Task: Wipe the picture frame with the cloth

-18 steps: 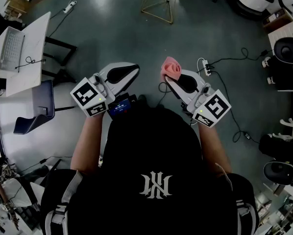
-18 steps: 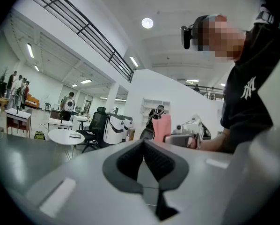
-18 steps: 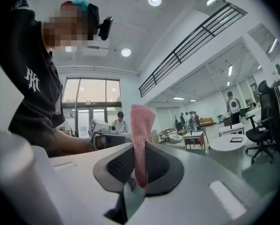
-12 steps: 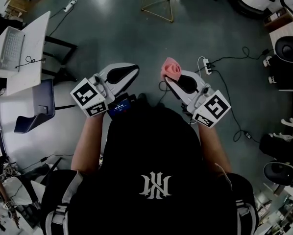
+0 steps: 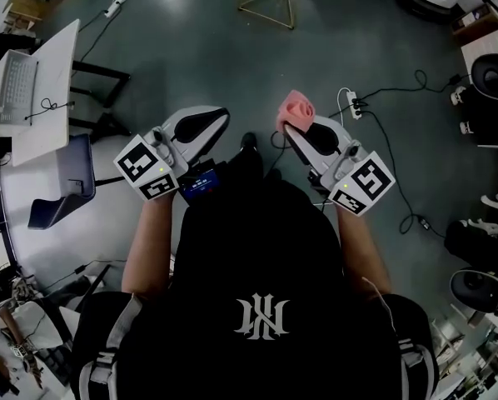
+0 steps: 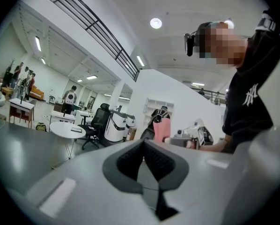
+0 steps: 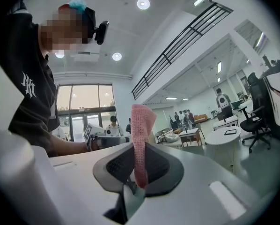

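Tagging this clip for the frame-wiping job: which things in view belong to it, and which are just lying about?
Job: pink cloth, pinched in the right claw; left claw, shut, empty. No picture frame shows.
Lying about: laptop, power strip, blue chair.

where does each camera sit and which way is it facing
Head view: above the person's head, looking down at the floor; shows shoulders, forearms, left tool, right tool.
Left gripper view: rides the left tool, looks along its shut, empty jaws across the hall; shows the person's torso.
Right gripper view: rides the right tool, looks along jaws clamped on the pink cloth; shows the person's shirt and arm.
Shared: each gripper view catches the other tool; all three show the pink cloth.
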The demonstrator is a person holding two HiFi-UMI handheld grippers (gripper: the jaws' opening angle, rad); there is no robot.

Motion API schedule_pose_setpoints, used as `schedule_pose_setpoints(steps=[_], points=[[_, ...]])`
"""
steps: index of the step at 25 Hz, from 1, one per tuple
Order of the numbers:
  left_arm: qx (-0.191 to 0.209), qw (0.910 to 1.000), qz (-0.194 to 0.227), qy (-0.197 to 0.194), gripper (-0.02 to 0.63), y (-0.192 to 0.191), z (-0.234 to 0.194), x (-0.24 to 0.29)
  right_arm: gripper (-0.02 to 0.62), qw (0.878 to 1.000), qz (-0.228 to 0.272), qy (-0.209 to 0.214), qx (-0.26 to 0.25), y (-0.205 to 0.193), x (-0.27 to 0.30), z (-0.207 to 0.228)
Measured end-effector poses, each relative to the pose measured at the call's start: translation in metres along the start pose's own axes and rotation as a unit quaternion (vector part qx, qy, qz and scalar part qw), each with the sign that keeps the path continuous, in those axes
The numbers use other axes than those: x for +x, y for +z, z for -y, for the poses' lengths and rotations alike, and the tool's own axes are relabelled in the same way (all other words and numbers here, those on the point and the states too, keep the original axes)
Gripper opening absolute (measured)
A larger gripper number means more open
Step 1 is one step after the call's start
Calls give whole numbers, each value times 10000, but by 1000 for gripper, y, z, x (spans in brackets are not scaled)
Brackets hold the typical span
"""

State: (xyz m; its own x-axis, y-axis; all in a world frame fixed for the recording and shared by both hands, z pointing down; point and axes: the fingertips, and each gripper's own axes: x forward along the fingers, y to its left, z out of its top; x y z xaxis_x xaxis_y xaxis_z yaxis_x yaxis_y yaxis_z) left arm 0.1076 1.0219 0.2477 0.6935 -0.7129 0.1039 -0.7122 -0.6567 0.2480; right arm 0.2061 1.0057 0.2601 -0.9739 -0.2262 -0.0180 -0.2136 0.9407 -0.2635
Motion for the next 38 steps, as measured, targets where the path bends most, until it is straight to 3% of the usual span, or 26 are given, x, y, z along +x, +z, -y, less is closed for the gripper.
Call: schedule_pose_setpoints(steps=[8, 13, 22, 29, 38], points=[[-163, 9997, 55, -167, 3, 0, -51, 24, 35, 9995, -156, -260, 76, -8, 23, 45], [-236, 9989, 114, -392, 3, 15, -97, 72, 35, 9983, -302, -485, 122, 1, 38, 101], [-409, 9973, 241, -566, 3, 63, -237, 110, 35, 9948, -639, -736, -300, 52, 152, 201], [-653, 9945, 361, -731, 3, 93, -342, 129, 35, 9903, -586, -1253, -161, 87, 219, 282], [-639, 9941, 402, -780, 3, 89, -386, 143, 35, 9872, -548, -1488, -192, 90, 234, 333]])
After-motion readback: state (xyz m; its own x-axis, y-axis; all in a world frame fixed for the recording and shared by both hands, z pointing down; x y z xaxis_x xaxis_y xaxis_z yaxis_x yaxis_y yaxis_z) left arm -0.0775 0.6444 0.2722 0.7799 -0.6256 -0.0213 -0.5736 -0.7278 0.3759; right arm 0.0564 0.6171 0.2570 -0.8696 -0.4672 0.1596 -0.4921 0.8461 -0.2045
